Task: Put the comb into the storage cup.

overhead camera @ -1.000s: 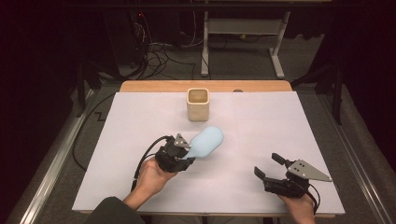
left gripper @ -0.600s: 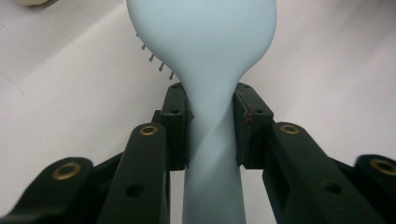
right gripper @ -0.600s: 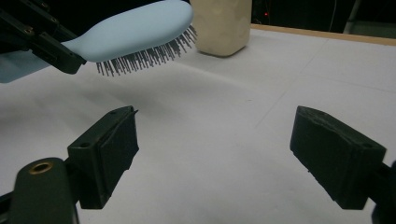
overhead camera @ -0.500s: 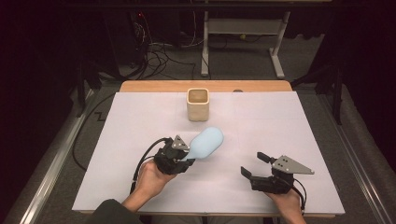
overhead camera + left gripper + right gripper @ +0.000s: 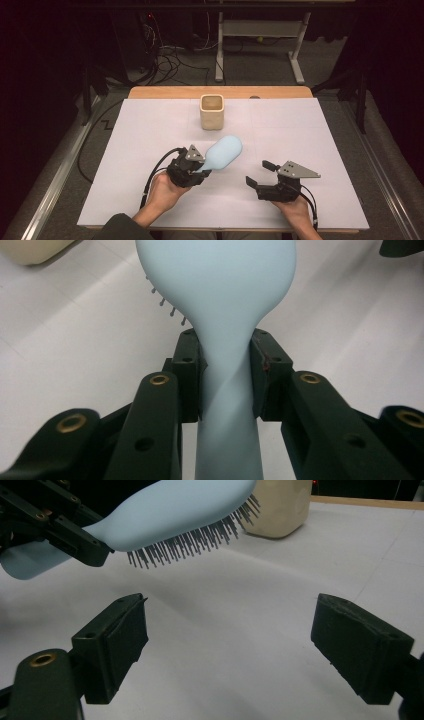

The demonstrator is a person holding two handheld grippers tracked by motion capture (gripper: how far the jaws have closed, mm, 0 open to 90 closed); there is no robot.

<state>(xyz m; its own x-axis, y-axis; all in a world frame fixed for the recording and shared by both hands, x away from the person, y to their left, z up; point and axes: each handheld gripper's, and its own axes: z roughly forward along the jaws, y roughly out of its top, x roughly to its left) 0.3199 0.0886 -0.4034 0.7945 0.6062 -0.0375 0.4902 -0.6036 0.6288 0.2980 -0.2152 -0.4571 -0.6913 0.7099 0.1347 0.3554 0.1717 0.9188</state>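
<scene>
My left claw (image 5: 199, 169) is clamped on the narrow handle of the pale blue hairbrush (image 5: 223, 152), pads pressing it from both sides just below where the neck widens into the head, as the left gripper view shows (image 5: 225, 370). The brush is lifted clear of the counter (image 5: 150, 130), roughly over its middle and a little toward the near edge, bristles facing down. Its long axis runs from my left hand up and away toward the far edge, where the cream cup (image 5: 212, 111) stands. My right claw (image 5: 260, 176) holds nothing; its jaws stand wide apart, low over the counter near the near edge. From the right gripper view the brush (image 5: 175, 510) lies ahead and to that view's left, higher than the jaws, well apart from them. The brush head points roughly at the cup, though I cannot quite tell how squarely. The left hand is the one carrying it; the right is only nearby.
</scene>
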